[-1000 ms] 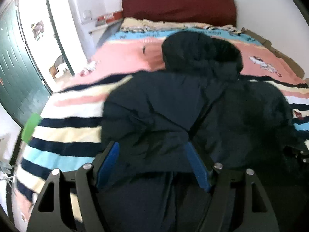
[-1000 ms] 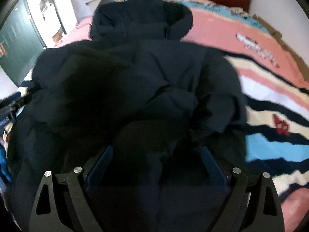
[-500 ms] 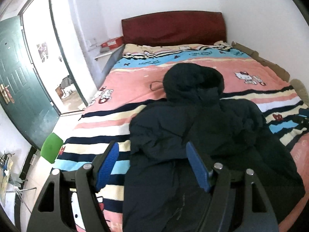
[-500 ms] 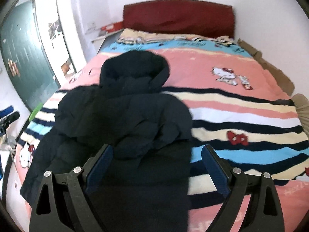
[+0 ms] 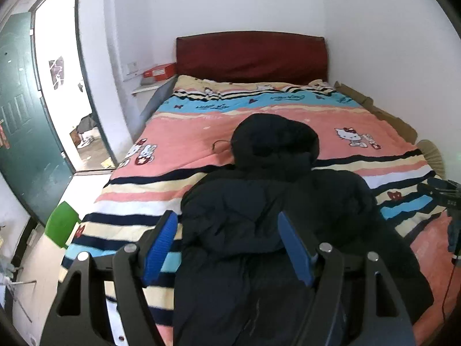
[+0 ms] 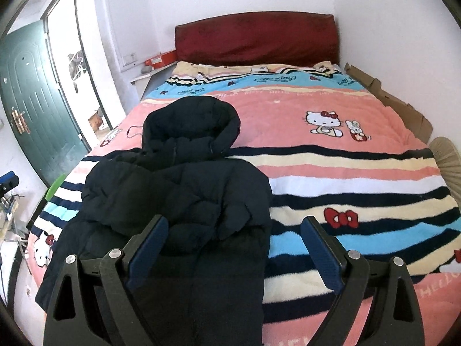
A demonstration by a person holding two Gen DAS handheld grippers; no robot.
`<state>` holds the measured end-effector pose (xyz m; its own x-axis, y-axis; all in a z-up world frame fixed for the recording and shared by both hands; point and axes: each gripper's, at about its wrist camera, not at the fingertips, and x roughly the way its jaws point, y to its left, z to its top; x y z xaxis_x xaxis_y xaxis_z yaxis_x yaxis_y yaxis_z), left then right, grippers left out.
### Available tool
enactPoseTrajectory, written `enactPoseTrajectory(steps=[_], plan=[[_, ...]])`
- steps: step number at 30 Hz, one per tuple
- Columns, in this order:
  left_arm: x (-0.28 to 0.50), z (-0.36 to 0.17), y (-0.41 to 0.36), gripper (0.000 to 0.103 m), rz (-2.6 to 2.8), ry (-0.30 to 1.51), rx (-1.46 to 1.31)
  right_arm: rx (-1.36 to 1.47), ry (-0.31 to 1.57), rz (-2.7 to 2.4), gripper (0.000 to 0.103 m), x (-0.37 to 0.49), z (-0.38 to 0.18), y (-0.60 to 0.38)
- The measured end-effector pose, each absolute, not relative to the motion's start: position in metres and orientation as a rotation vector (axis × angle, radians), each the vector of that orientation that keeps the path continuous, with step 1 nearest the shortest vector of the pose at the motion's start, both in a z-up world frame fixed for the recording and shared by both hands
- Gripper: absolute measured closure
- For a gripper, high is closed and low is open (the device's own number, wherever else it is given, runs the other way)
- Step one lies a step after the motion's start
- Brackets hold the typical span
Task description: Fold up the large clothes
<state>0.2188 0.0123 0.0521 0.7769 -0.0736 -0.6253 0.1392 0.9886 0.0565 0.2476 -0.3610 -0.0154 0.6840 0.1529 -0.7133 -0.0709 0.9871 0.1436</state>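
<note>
A dark navy hooded puffer jacket (image 5: 273, 210) (image 6: 178, 196) lies lengthwise on the striped bed, hood toward the headboard, both sleeves folded in over its body. My left gripper (image 5: 227, 230) hangs open above the jacket's near half, nothing between its blue pads. My right gripper (image 6: 233, 236) also stands wide open above the jacket's right edge and the blanket, holding nothing. In the left wrist view the right gripper's body (image 5: 443, 193) shows at the right edge.
The bed's pink, blue and striped cartoon blanket (image 6: 331, 173) spreads to the right of the jacket. A dark red headboard (image 5: 250, 54) stands at the far wall. A green door (image 5: 20, 115) and open doorway are left, a green stool (image 5: 62, 225) beside the bed.
Both grippers have risen and drawn back from the jacket, so the whole bed and room now show. The jacket lies as it did, sleeves folded in.
</note>
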Motion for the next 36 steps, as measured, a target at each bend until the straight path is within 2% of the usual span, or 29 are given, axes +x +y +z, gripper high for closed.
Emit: enactPoseTrajectory(steps=[5, 12, 18, 23, 31, 36], plan=[[0.264, 0.052, 0.014, 0.032, -0.167, 0.686, 0.063, 0.09, 0.808, 0.136, 0.01, 0.279, -0.015, -0.357], [0.398, 0.04, 0.016, 0.032, -0.267, 0.729, -0.041, 0.119, 0.794, 0.174, 0.007, 0.372, -0.014, -0.36], [0.543, -0.008, 0.01, 0.032, -0.355, 0.81, -0.135, 0.16, 0.781, 0.195, 0.007, 0.487, -0.033, -0.361], [0.635, -0.042, -0.004, 0.032, -0.435, 0.867, -0.227, 0.195, 0.805, 0.223, 0.007, 0.561, -0.055, -0.356], [0.737, -0.098, -0.029, 0.032, -0.479, 0.984, -0.291, 0.205, 0.911, 0.289, 0.006, 0.651, -0.104, -0.341], [0.764, -0.131, -0.045, 0.032, -0.522, 1.076, -0.311, 0.218, 0.973, 0.298, 0.005, 0.694, -0.14, -0.327]])
